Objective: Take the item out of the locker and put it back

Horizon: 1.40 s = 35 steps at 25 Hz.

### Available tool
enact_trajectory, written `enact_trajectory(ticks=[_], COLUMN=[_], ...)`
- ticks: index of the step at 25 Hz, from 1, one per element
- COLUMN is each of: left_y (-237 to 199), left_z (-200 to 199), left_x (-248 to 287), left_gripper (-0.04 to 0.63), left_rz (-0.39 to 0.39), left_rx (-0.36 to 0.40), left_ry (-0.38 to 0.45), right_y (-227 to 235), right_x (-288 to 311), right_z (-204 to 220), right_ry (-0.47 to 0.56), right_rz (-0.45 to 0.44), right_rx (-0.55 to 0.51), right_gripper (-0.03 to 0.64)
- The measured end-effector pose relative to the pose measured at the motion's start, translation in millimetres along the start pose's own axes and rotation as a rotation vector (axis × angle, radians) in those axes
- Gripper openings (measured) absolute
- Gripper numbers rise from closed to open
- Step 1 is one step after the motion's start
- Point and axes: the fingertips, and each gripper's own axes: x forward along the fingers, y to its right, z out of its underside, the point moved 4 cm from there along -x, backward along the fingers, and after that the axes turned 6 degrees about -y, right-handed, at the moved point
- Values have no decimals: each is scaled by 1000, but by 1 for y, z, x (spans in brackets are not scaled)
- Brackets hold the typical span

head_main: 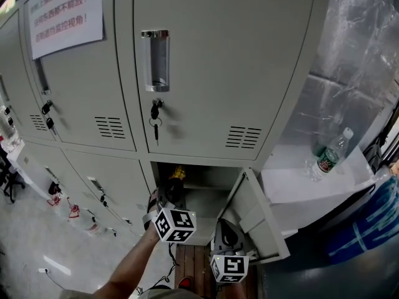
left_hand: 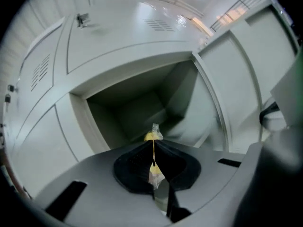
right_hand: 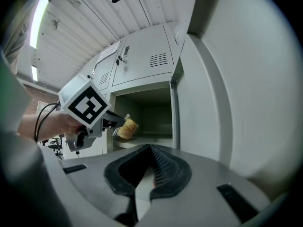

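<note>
The item is a small yellow snack in a clear wrapper (left_hand: 153, 137). My left gripper (left_hand: 153, 151) is shut on it, the wrapper pinched edge-on between the pads. In the head view the left gripper (head_main: 164, 197) holds the snack (head_main: 178, 172) at the mouth of the open lower locker (head_main: 202, 199). The right gripper view shows the snack (right_hand: 127, 127) sticking out of the left gripper (right_hand: 111, 123), just in front of the opening. My right gripper (right_hand: 150, 148) is shut and empty; it sits lower right (head_main: 227, 234) beside the swung-open locker door (head_main: 257, 212).
Closed lockers fill the wall above and to the left; keys (head_main: 155, 118) hang from the upper door's lock. A paper notice (head_main: 65, 10) is taped at the top left. A plastic bottle (head_main: 331, 153) stands on a white ledge (head_main: 293, 185) at the right. A wooden board (head_main: 192, 264) lies below.
</note>
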Motion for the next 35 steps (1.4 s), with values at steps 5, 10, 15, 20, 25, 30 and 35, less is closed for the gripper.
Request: enact_trajectory(ticks=[5, 10, 15, 20, 25, 30, 35], left_y=[-1, -2, 0, 7, 22, 39, 57], left_z=[-8, -6, 0, 10, 28, 45, 65], left_x=[-27, -56, -90, -128, -164, -203, -236], left_gripper=[29, 28, 27, 27, 26, 26, 26], left_rz=[43, 84, 103, 105, 104, 100, 103], left_rx=[-95, -216, -275, -300, -326, -340, -382], left_ry=[66, 108, 152, 203, 207, 197, 174], right_y=[-2, -5, -9, -15, -22, -31, -39], right_x=[-10, -21, -36, -54, -77, -105, -133], right_z=[-4, -10, -15, -16, -17, -18, -11], right_ry=[8, 18, 30, 39, 54, 71, 73], right_rz=[2, -6, -16, -39, -62, -86, -115], right_rx=[-10, -20, -29, -37, -46, -49, -50], right_gripper=[17, 17, 17, 17, 17, 17, 17])
